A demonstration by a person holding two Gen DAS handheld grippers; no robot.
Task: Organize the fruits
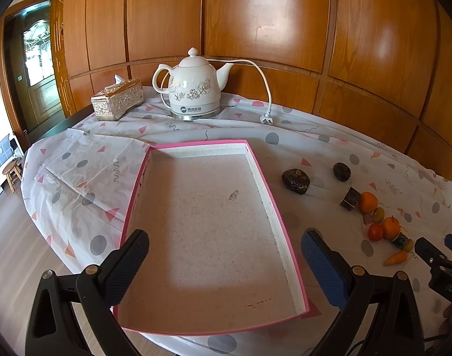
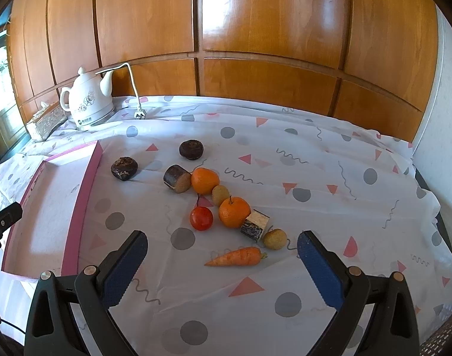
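A shallow pink-edged box (image 1: 288, 243) lies empty on the table; its right wall shows in the right wrist view (image 2: 83, 195). My left gripper (image 1: 224, 267) is open over the box's near end, holding nothing. My right gripper (image 2: 221, 264) is open just above the cloth, near a carrot (image 2: 238, 257). Beyond it lie two oranges (image 2: 204, 180) (image 2: 234, 211), a red tomato (image 2: 201, 218), two small yellowish fruits (image 2: 220, 195) (image 2: 274, 238), two cut cylinder pieces (image 2: 176, 178) (image 2: 255, 225) and two dark round fruits (image 2: 124, 168) (image 2: 191, 149). The same cluster shows at right in the left wrist view (image 1: 383, 219).
A white electric kettle (image 1: 193, 89) with its loose cord and plug (image 1: 267, 119) stands at the back by the wood-panelled wall. A silver tissue box (image 1: 117, 100) sits left of it. The patterned tablecloth (image 2: 315, 207) covers the table; its edge drops off at left (image 1: 39, 195).
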